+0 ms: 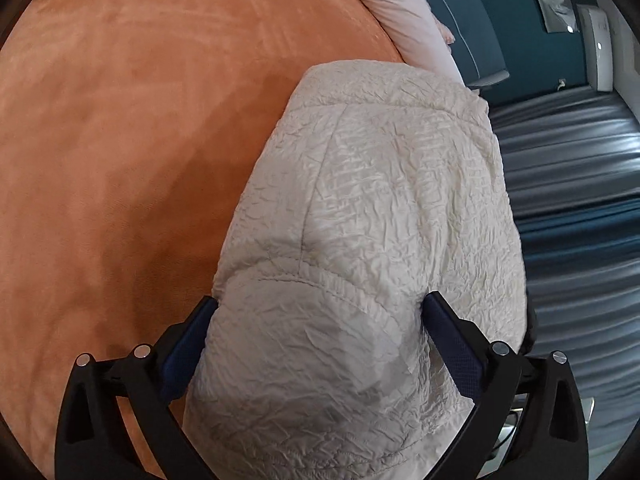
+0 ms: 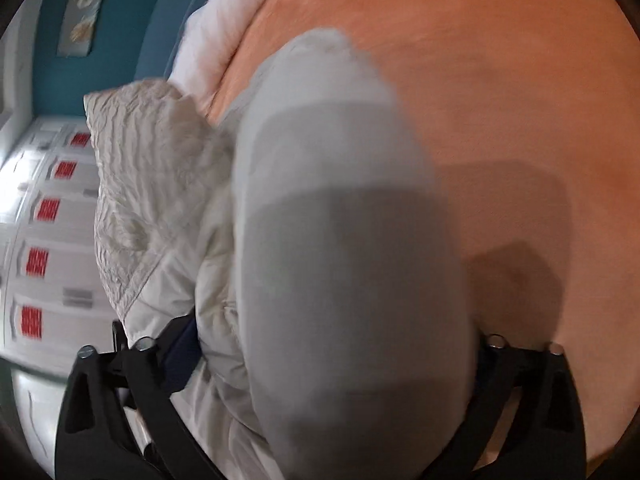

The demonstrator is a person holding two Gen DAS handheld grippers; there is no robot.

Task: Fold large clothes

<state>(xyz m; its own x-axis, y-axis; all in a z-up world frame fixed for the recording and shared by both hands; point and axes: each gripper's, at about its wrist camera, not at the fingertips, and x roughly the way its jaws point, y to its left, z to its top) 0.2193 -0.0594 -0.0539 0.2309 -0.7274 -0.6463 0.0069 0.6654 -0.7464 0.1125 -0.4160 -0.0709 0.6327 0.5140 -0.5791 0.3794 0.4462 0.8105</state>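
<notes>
an orange plush bed cover fills the room's foreground, a teal wall behind. the left gripper stands wide, its fingers flanking a bulky cream crinkled padded jacket that lies on the cover's edge; whether the pads press it i cannot tell. the right gripper is also wide, jacket fabric blurred between its fingers. a pale pink pillow lies beyond the jacket.

Cream-white crinkle-textured padded jacket fills the middle, its creased surface catching pale highlights; under it a burnt-orange velvety bed cover, mottled lighter and darker; a pale pink pillow up top; a teal upholstered headboard behind; over on the right wrist view, white cabinet doors carrying bright red labels.
</notes>
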